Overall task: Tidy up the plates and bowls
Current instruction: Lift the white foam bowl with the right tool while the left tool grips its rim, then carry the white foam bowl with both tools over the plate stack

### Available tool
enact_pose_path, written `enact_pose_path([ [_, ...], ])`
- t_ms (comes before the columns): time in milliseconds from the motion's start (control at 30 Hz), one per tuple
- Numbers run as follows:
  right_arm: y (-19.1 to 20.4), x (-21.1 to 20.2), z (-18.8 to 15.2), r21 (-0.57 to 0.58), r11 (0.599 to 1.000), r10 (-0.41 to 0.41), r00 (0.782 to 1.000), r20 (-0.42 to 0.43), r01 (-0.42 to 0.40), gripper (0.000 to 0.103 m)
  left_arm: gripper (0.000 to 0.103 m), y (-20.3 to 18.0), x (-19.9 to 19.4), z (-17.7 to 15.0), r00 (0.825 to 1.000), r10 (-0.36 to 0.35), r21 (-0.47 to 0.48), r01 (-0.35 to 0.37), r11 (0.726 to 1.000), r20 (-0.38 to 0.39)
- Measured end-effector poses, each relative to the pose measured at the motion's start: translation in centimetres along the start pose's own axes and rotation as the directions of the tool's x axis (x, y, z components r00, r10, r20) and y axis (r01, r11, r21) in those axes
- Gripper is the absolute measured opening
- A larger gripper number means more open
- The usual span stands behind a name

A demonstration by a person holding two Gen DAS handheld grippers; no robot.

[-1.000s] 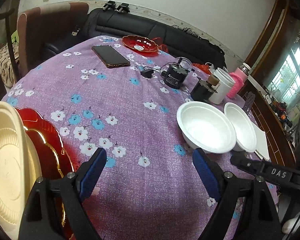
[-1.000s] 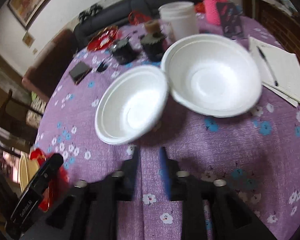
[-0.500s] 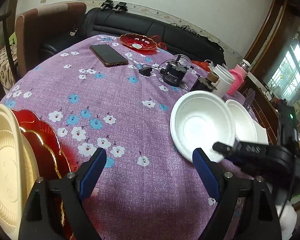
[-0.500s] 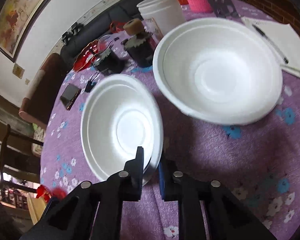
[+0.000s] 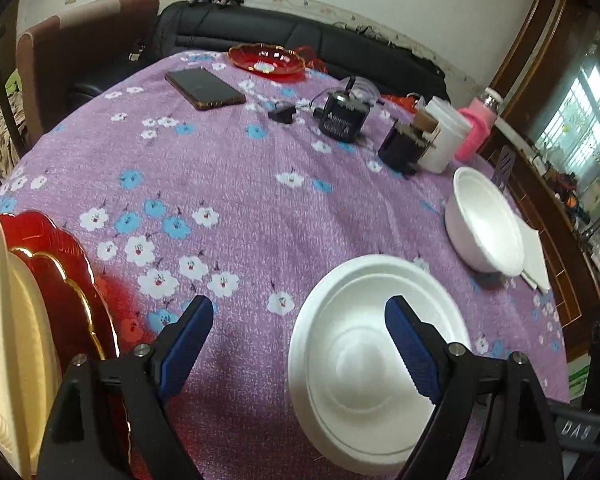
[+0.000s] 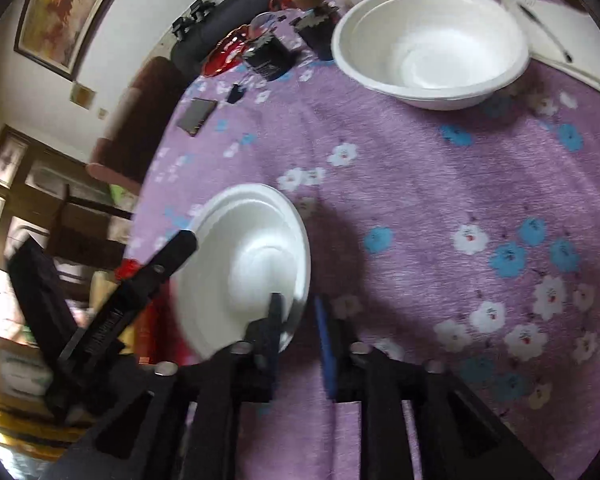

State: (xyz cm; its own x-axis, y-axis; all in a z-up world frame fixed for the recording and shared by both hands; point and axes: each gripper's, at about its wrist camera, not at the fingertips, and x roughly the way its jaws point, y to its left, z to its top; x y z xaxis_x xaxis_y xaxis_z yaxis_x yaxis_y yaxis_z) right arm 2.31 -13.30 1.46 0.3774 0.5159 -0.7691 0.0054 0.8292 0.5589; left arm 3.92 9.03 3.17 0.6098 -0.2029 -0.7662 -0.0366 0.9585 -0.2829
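On the counter [image 5: 228, 208], the near bowl [image 5: 364, 364] sits between the left claw's [image 5: 298, 344] fingers, tipped up on edge in the right claw [image 6: 298, 320]. Second bowl [image 5: 484, 224] is further back right, partly on some paper [image 5: 536, 252]. Plates [image 5: 40, 320] are stacked at the far left edge. Phone [image 5: 205, 88] and a dish [image 5: 266, 59] are way at the back, with a cup [image 5: 444, 140] and bottle [image 5: 476, 128] back right.

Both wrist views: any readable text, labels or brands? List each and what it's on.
"DAS": on the black gripper body at the lower right edge of the left wrist view.
White lettering on the small black jar: too small to read.
Lettering along the black gripper arm in the right wrist view: blurred, unreadable.
Nothing else carries text.
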Motion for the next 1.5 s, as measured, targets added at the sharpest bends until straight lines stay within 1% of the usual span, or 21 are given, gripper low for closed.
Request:
enact_pose_path([
  [100,-0.2,0.1,-0.4,0.000,1.000,0.018,0.998,0.061,-0.018,0.036,0.087,0.4,-0.2,0.0,1.000,0.023,-0.016,-0.023,1.000,0.014],
  [167,0.1,-0.1,-0.6,-0.021,1.000,-0.002,0.991,0.132,0.005,0.038,0.087,0.5,-0.2,0.0,0.999,0.041,-0.017,-0.041,0.999,0.014],
  [233,0.7,0.1,-0.7,-0.061,0.997,-0.022,0.979,0.200,0.035,0.038,0.087,0.4,0.1,0.0,0.999,0.048,-0.008,-0.048,0.999,0.004],
  [267,0.8,0.3,-0.9,-0.069,0.997,-0.024,0.973,0.228,0.040,0.038,0.087,0.3,0.2,-0.1,0.998,0.063,0.001,-0.063,0.998,0.003],
  [333,0.7,0.6,-1.3,-0.078,0.997,0.011,0.963,0.270,0.011,0.038,0.087,0.3,0.5,-0.1,0.996,0.090,0.010,-0.091,0.996,0.005],
  [367,0.6,0.8,-1.6,-0.082,0.997,0.021,0.961,0.277,0.002,0.038,0.087,0.3,0.5,-0.1,0.996,0.094,0.013,-0.094,0.996,0.006],
  [433,0.5,1.4,-1.9,-0.103,0.995,0.017,0.967,0.256,0.010,0.038,0.087,0.0,0.9,-0.1,0.994,0.113,0.035,-0.113,0.993,0.001],
  [500,0.7,1.5,-1.9,-0.140,0.990,0.012,0.968,0.251,0.024,0.038,0.087,-0.6,1.5,-0.3,0.994,0.111,0.072,-0.110,0.991,-0.017],
  [567,1.0,1.2,-1.9,-0.164,0.984,-0.019,0.964,0.264,0.065,0.038,0.077,-1.4,1.8,-0.6,0.992,0.122,0.117,-0.120,0.986,-0.014],
  [600,1.1,1.2,-1.8,-0.171,0.983,-0.021,0.965,0.263,0.068,0.038,0.041,-1.7,1.7,-0.7,0.993,0.119,0.133,-0.117,0.984,-0.005],
  [633,1.2,1.2,-1.8,-0.179,0.982,-0.017,0.966,0.259,0.066,0.038,0.021,-1.9,1.9,-0.8,0.996,0.089,0.141,-0.086,0.986,-0.020],
  [667,1.3,1.3,-1.9,-0.186,0.980,-0.018,0.966,0.256,0.067,0.038,0.021,-2.0,2.2,-1.0,0.997,0.060,0.143,-0.053,0.988,-0.047],
  [733,1.5,1.4,-2.1,-0.195,0.978,-0.020,0.969,0.246,0.070,0.038,0.021,-2.5,2.1,-1.2,0.997,0.074,0.169,-0.069,0.983,-0.028],
  [767,1.5,1.5,-2.2,-0.197,0.978,-0.019,0.970,0.243,0.069,0.038,0.020,-2.7,2.1,-1.3,0.997,0.068,0.179,-0.062,0.982,-0.023],
  [833,1.7,1.5,-2.4,-0.206,0.974,-0.039,0.966,0.255,0.093,0.036,0.020,-3.0,2.1,-1.4,0.997,0.069,0.187,-0.064,0.980,-0.018],
  [900,1.7,1.5,-2.4,-0.205,0.972,-0.057,0.961,0.271,0.116,0.031,0.019,-3.0,2.1,-1.4,0.998,0.059,0.188,-0.054,0.981,-0.019],
  [1067,1.3,1.1,-2.3,-0.195,0.973,-0.063,0.955,0.289,0.123,0.023,0.018,-2.9,1.8,-1.2,0.999,0.040,0.179,-0.037,0.983,-0.009],
  [1133,1.2,1.0,-2.4,-0.195,0.973,-0.063,0.952,0.299,0.126,0.022,0.018,-3.1,1.7,-1.2,0.999,0.040,0.181,-0.039,0.983,-0.002],
  [1333,1.8,0.2,-3.2,-0.195,0.966,-0.094,0.932,0.350,0.171,0.021,0.018,-3.1,1.3,-1.3,1.000,0.006,0.166,-0.007,0.986,0.003],
  [1433,2.2,-0.8,-4.1,-0.180,0.969,-0.095,0.929,0.358,0.169,0.021,0.019,-3.4,-0.3,-1.7,1.000,0.004,0.156,-0.007,0.988,0.016],
  [1500,2.4,-1.9,-4.9,-0.176,0.973,-0.075,0.929,0.361,0.147,0.021,0.019,-3.7,-2.1,-2.2,0.999,-0.001,0.171,-0.008,0.985,0.053],
])
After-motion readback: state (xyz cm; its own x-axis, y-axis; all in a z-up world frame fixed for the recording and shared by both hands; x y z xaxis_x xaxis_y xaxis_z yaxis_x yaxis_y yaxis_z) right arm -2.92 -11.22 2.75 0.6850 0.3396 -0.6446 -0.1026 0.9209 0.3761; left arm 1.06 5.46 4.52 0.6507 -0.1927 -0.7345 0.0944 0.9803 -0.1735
